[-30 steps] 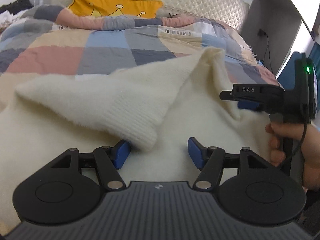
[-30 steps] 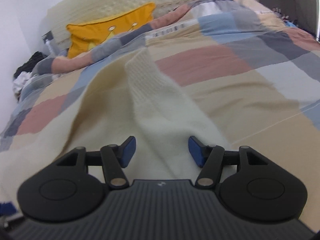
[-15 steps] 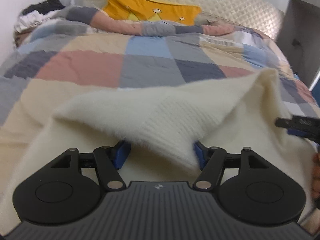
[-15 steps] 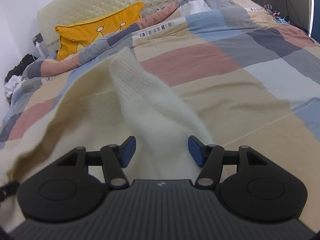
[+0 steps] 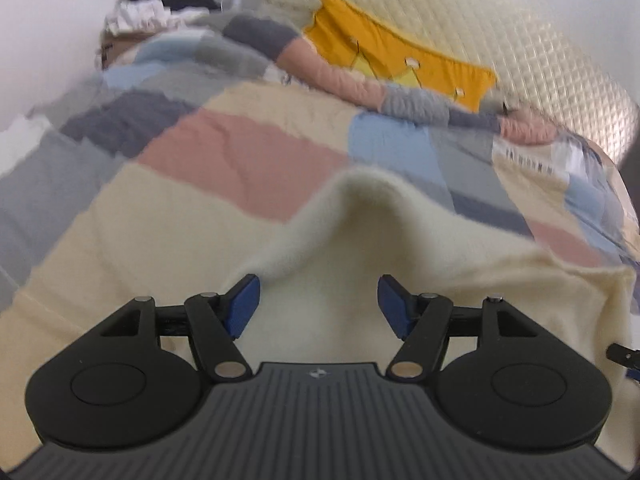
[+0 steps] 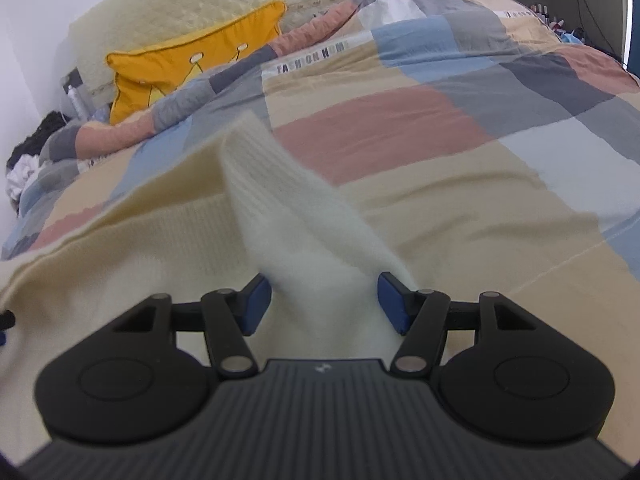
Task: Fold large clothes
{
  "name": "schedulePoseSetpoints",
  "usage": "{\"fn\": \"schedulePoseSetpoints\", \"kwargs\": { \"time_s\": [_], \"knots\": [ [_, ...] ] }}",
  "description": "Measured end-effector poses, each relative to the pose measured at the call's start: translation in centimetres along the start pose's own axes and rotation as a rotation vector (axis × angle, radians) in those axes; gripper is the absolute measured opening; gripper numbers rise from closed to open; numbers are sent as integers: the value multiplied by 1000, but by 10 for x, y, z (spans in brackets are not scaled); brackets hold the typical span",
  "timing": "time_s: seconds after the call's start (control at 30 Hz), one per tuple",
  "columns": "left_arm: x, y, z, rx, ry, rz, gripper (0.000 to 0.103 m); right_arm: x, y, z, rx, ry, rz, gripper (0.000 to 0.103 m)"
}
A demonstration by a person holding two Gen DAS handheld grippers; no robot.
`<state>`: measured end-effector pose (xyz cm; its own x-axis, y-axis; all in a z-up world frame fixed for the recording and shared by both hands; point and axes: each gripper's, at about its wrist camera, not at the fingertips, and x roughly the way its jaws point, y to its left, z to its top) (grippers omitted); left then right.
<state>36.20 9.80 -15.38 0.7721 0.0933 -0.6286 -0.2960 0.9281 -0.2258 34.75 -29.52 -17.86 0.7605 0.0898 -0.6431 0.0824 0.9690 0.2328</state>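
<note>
You've got one cream sweater point(image 5: 460, 280) on the quilt point(image 5: 248, 160), one yellow pillow point(image 6: 192, 64) behind. Your left gripper point(image 5: 319, 303) has its fingers spread, a raised fold between them untouched; your right gripper point(image 6: 325, 303) has a sleeve between its fingers, but grip's unclear. Left view's blurred, sweater's near edge hidden by both grippers.

Yellow crown cushion point(image 6: 192, 68) leans on quilted headboard point(image 6: 180, 8) above patchwork quilt point(image 6: 400, 120)
</note>
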Motion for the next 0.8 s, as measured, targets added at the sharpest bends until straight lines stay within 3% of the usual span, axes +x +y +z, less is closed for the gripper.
{"fn": "schedulePoseSetpoints", "kwargs": {
  "time_s": [0.1, 0.2, 0.3, 0.47, 0.63, 0.8],
  "knots": [
    [8, -6, 10, 26, -14, -8, 72, 7, 2, 8, -7, -28, -8, 62],
    [24, -6, 8, 40, 32, -15, 73, 19, 3, 12, -14, -32, -31, 61],
    [44, -8, -1, 72, 108, 8, 73, 39, 0, 10, -10, 22, -50, 64],
    [49, -13, -6, 97, 107, 15, 75, 50, -7, 7, 31, 59, -30, 66],
    [31, -12, -8, 86, 72, 6, 75, 37, -5, 7, 36, 26, -30, 66],
    [-10, -22, -13, 116, 21, -58, 75, 7, 4, 13, 20, -26, -8, 67]
  ]
}}
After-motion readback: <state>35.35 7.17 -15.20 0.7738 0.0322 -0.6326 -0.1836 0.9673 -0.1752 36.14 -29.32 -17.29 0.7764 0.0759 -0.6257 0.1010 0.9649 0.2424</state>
